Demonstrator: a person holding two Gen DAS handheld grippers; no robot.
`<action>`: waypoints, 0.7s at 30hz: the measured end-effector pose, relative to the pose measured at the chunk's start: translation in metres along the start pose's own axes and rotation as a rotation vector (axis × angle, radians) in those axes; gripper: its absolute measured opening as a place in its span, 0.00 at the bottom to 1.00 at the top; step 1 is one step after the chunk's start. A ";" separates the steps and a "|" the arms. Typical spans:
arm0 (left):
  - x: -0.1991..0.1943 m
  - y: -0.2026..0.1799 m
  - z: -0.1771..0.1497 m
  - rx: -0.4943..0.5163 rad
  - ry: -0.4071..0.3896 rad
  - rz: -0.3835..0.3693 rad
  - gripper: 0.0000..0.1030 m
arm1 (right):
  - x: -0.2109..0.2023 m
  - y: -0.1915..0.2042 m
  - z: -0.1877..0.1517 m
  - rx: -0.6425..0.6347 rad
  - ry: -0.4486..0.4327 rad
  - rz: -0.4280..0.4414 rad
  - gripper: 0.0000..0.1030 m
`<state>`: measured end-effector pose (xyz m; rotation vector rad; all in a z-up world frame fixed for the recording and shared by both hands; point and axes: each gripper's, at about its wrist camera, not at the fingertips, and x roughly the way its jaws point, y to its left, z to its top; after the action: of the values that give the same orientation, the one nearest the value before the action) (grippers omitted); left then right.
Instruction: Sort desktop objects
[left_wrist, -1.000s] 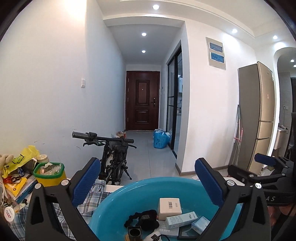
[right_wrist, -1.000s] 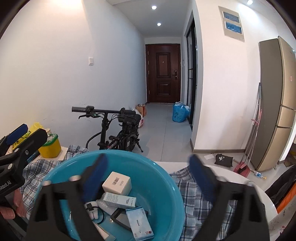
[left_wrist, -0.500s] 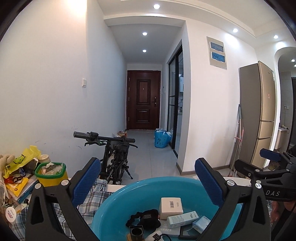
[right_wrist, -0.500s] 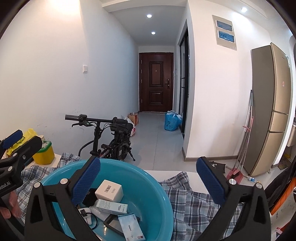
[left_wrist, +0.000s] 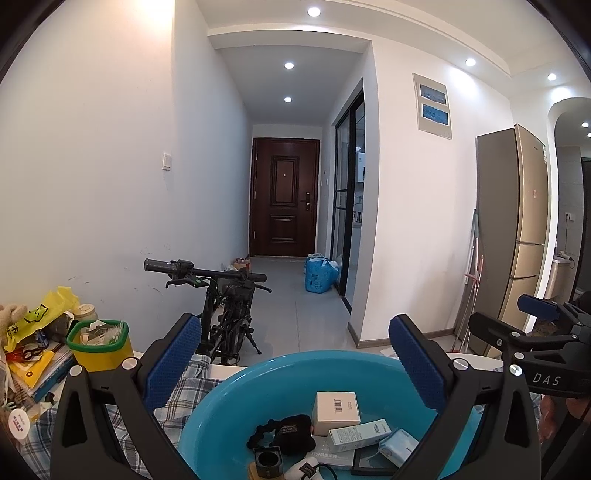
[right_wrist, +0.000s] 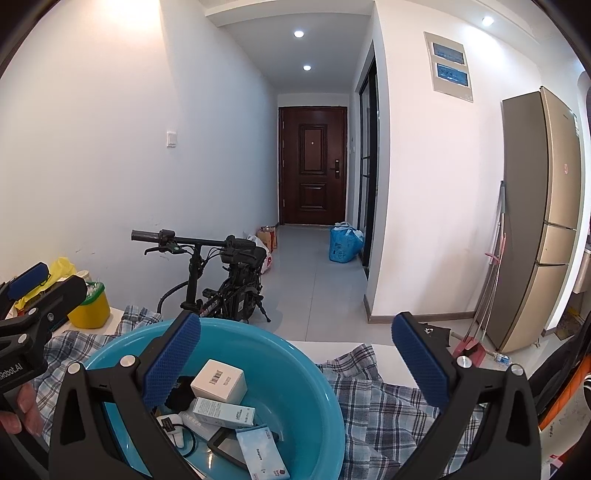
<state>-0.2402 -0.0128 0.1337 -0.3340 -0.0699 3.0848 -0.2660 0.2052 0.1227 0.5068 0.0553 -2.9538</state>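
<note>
A blue plastic basin (left_wrist: 236, 391) (right_wrist: 306, 369) stands on a plaid cloth on the table. Inside lie a white barcode box (left_wrist: 336, 408) (right_wrist: 218, 382), a light-blue carton (left_wrist: 359, 435) (right_wrist: 223, 408), a tissue pack (left_wrist: 399, 446) (right_wrist: 260, 454), a black pouch (left_wrist: 291, 432) and a white cable (right_wrist: 173, 432). My left gripper (left_wrist: 295, 362) is open and empty, held above the basin's near side. My right gripper (right_wrist: 295, 362) is open and empty above the basin's right rim. Each gripper shows at the edge of the other's view.
A yellow tub with a green rim (left_wrist: 99, 345) (right_wrist: 90, 306), books and a yellow bag (left_wrist: 40, 314) crowd the table's left end. The plaid cloth (right_wrist: 388, 398) spreads right of the basin. A black bicycle (left_wrist: 229, 306) stands beyond the table; a fridge (right_wrist: 539, 218) is far right.
The right gripper has drawn back and to the right, so the basin sits further left and lower in its view. The left gripper has hardly moved. Both stay open.
</note>
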 end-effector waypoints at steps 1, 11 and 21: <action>-0.001 -0.001 0.000 0.002 -0.003 -0.001 1.00 | -0.001 0.000 0.000 0.001 -0.003 0.001 1.00; -0.006 -0.004 0.002 0.012 -0.020 0.008 1.00 | -0.007 -0.004 0.002 0.013 -0.016 0.021 1.00; -0.051 -0.019 0.019 0.073 -0.012 -0.026 1.00 | -0.031 -0.010 0.004 0.125 -0.046 0.069 1.00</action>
<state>-0.1935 0.0031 0.1638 -0.3086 0.0384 3.0547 -0.2405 0.2193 0.1371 0.4462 -0.1493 -2.9127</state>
